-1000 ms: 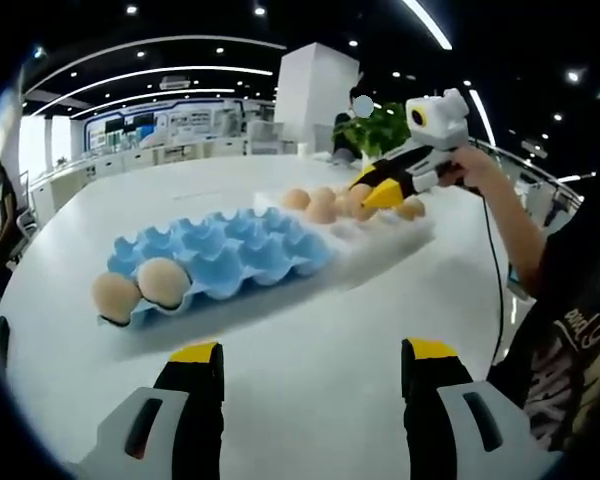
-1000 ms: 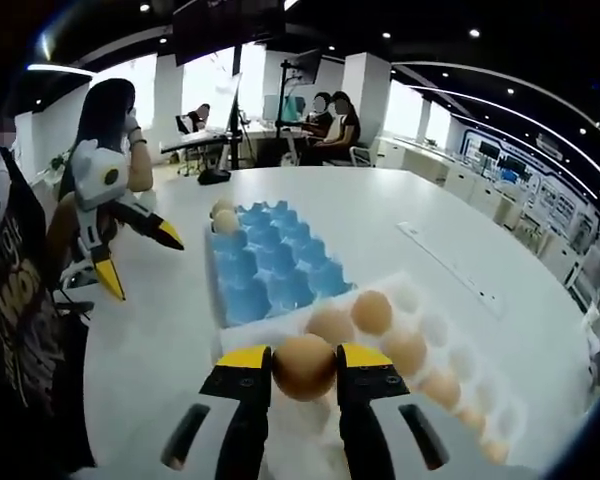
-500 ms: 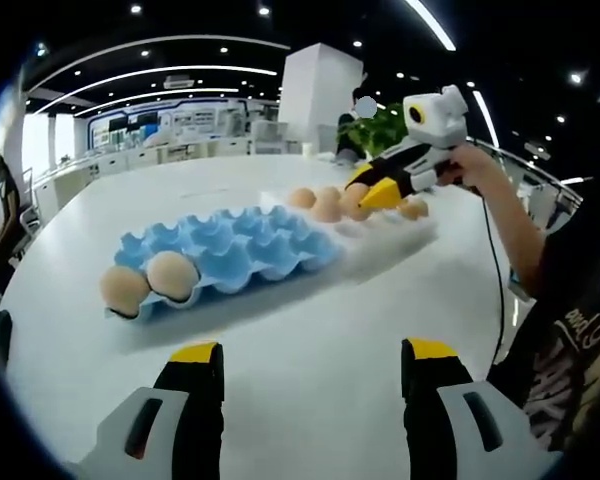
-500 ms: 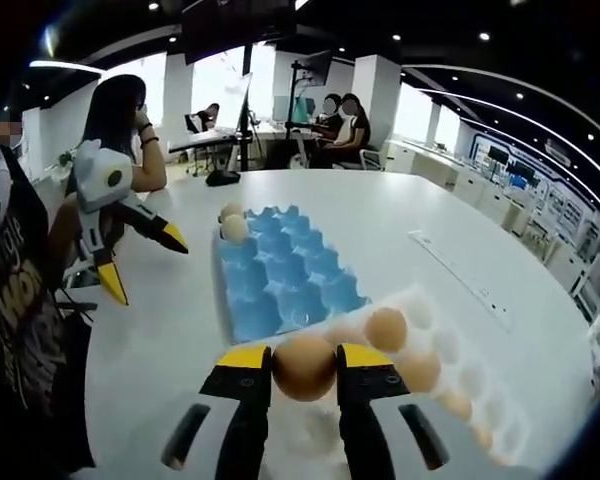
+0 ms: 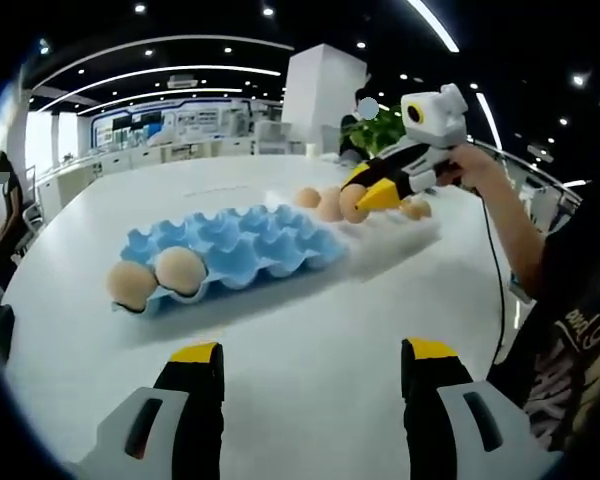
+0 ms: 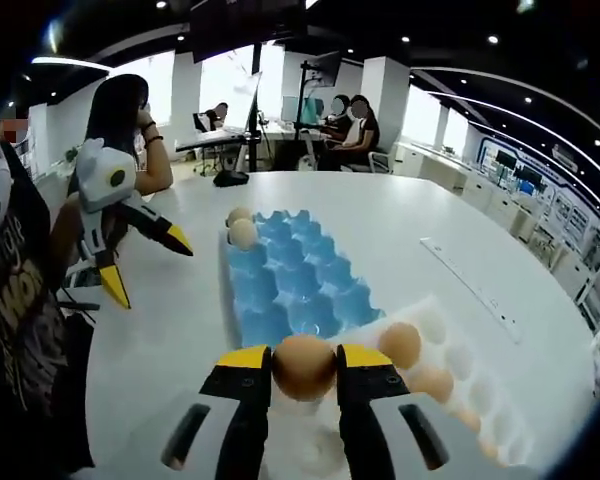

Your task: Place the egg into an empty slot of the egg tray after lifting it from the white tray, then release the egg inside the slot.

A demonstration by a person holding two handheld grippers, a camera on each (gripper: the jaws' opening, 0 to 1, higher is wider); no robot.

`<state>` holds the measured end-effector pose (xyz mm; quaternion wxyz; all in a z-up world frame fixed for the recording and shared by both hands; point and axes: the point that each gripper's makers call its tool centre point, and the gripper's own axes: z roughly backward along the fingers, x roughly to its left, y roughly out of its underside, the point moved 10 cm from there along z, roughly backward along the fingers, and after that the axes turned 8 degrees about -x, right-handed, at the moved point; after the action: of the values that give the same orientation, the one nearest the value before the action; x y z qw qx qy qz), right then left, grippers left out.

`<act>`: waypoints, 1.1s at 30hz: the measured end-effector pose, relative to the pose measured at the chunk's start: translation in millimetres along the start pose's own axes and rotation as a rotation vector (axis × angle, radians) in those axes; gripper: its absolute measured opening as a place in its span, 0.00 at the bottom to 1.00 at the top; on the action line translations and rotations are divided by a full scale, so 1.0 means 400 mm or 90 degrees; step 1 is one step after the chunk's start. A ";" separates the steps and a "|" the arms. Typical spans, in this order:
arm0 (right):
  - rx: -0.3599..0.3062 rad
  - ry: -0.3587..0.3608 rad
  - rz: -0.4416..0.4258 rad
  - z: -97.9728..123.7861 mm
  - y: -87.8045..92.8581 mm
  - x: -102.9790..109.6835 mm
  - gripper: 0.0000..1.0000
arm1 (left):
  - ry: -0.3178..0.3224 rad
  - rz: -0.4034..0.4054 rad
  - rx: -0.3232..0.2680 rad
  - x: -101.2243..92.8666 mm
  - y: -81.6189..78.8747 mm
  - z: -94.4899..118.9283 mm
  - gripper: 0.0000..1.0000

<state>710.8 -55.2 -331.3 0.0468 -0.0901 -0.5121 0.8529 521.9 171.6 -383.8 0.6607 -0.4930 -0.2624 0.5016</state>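
Observation:
My right gripper [image 6: 304,368] is shut on a brown egg [image 6: 303,366], held above the near end of the white tray [image 6: 450,352]. That tray keeps several more eggs [image 6: 400,343]. Just beyond lies the blue egg tray [image 6: 292,287], with two eggs [image 6: 242,231] in its far corner slots. In the left gripper view the right gripper [image 5: 364,189] carries its egg [image 5: 352,203] over the white tray [image 5: 405,233], right of the blue tray [image 5: 240,246], whose two eggs [image 5: 179,271] sit at the near left end. My left gripper [image 5: 310,364] is open above bare table, also seen as the left gripper [image 6: 145,258] in the right gripper view.
A round white table [image 5: 310,320] carries both trays. A person's hand [image 5: 474,163] and dark sleeve [image 5: 570,330] are at the right of the left gripper view. People sit at desks [image 6: 342,125] beyond the table. A green plant [image 5: 385,128] stands behind the table.
The right gripper has risen with the egg and drifted toward the blue tray. My left gripper has stayed open and almost still.

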 end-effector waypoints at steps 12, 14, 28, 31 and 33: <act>-0.004 -0.016 0.010 -0.031 -0.016 0.007 0.27 | -0.004 0.004 0.000 0.006 0.006 0.007 0.73; -0.005 -0.020 0.011 -0.037 -0.019 0.010 0.27 | -0.005 0.005 0.001 0.009 0.006 0.010 0.73; -0.006 -0.038 0.020 -0.069 -0.038 0.023 0.27 | -0.009 0.010 -0.001 0.018 0.014 0.017 0.73; -0.005 -0.041 0.022 -0.077 -0.042 0.024 0.27 | -0.011 0.012 -0.002 0.022 0.015 0.018 0.73; -0.005 -0.042 0.024 -0.082 -0.045 0.025 0.27 | -0.011 0.013 -0.002 0.024 0.016 0.019 0.73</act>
<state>707.3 -16.6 -331.8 0.0134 -0.0718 -0.5151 0.8540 516.4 183.4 -388.1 0.6525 -0.4923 -0.2639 0.5120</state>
